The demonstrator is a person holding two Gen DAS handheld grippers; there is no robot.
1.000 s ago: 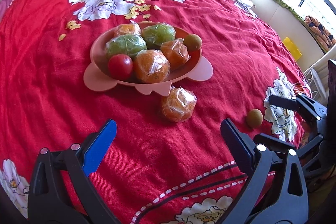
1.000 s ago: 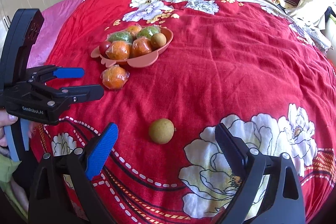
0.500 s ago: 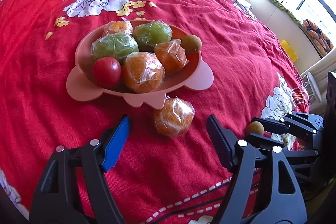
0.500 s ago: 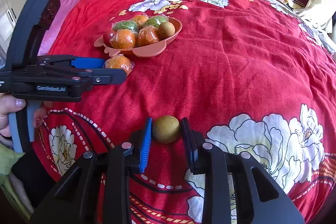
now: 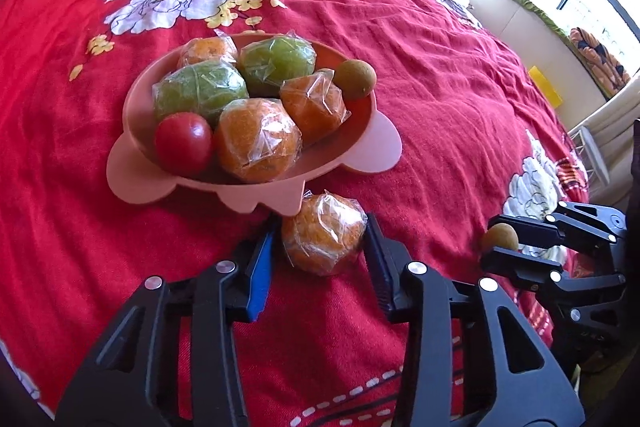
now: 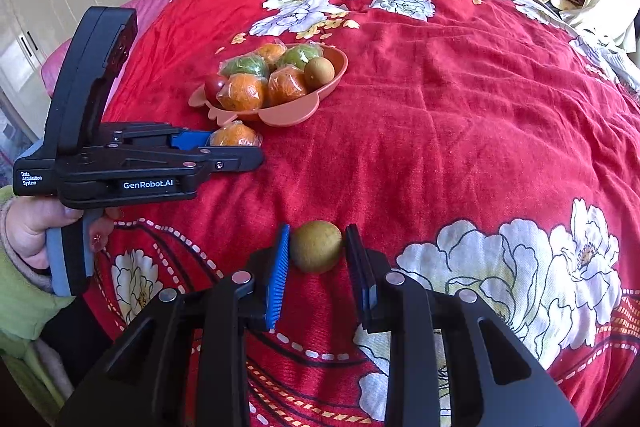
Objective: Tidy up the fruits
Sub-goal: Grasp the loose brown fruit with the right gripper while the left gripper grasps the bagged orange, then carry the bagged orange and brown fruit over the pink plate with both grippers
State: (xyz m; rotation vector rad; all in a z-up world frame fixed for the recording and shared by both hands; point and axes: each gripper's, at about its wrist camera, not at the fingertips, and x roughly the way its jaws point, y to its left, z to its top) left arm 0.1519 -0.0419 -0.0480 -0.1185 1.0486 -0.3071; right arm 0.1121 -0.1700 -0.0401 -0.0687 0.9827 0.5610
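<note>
My pink bowl (image 5: 376, 151) sits on the red floral bedspread (image 5: 440, 75) and holds seven fruits: two plastic-wrapped green ones (image 5: 200, 89) at the back, a wrapped orange one (image 5: 208, 49) behind them at the far rim, two wrapped oranges (image 5: 258, 141) toward the front, a bare red tomato (image 5: 183, 143) at the front left, and a small brown round fruit (image 5: 355, 79) perched on the right rim. The bowl's scalloped tab points toward me.

Just in front of that tab, a loose wrapped orange (image 5: 323, 237) lies on the bedspread. My left gripper (image 5: 320, 255) has its fingers on either side of this orange, narrowed close to it; I cannot tell if the pads press the wrapper yet. The orange is roundish, with no clear long axis.

Well apart to the right of the bowl, a second brown round fruit (image 6: 316, 246) rests on the bedspread beside a white printed flower (image 6: 520, 267). My right gripper (image 6: 318, 259) is closed in on it, both pads touching its sides. It too is near-spherical, so it points no particular way
</note>
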